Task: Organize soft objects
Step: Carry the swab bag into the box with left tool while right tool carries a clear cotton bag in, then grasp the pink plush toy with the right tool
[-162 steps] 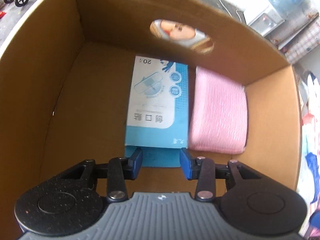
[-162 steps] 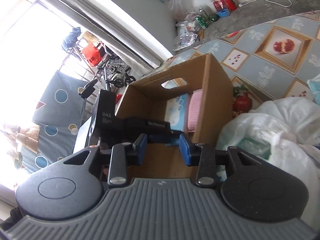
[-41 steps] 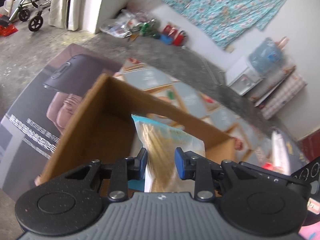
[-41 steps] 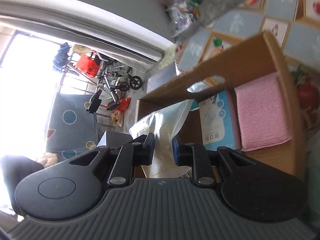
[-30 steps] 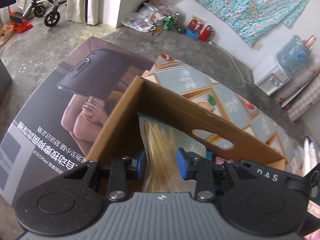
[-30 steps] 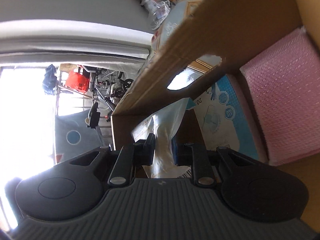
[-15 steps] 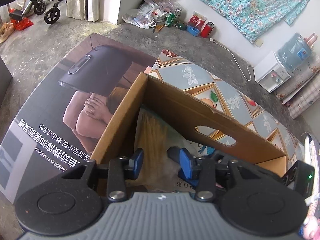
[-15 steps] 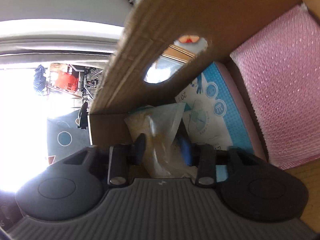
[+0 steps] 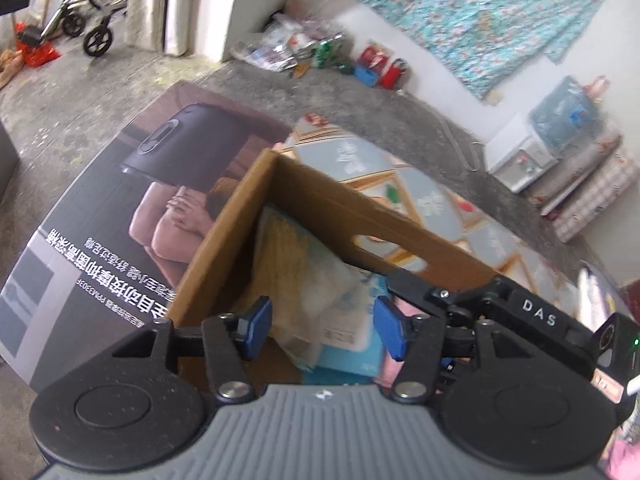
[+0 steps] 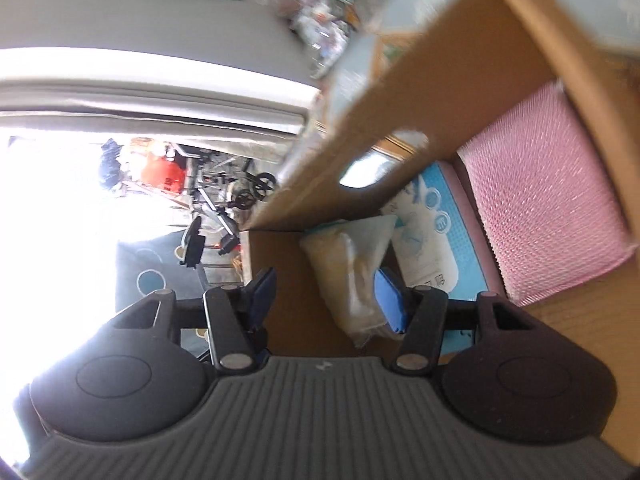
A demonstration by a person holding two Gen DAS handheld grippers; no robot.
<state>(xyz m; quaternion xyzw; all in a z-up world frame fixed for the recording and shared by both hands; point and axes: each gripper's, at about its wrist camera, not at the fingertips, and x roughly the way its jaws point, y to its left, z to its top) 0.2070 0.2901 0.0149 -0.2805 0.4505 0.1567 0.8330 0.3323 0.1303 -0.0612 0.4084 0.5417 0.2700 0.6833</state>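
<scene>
An open cardboard box (image 9: 224, 240) holds a clear bag of pale yellow soft stuff (image 9: 296, 264) in its left end, leaning against a blue and white packet (image 9: 348, 356). My left gripper (image 9: 322, 332) hovers above the bag; its jaws are opening and the pads stand apart from it. In the right wrist view the same bag (image 10: 352, 264) lies beside the blue packet (image 10: 436, 232) and a folded pink cloth (image 10: 552, 200). My right gripper (image 10: 326, 296) has its jaws opening, with the bag loose between them. Its black housing marked DAS (image 9: 536, 314) crosses the box's right side.
The box sits on a patterned floor mat (image 9: 360, 160) next to a flat printed carton (image 9: 100, 240). Bottles and bags (image 9: 340, 60) lie along the far wall, a water dispenser (image 9: 520, 152) stands at the right, and a wheeled chair (image 9: 88, 28) is at the upper left.
Both grippers held the bag upright over the box a second ago. Both have since let go and widened, the bag has dropped flat into the box's left end, and both hands have lifted.
</scene>
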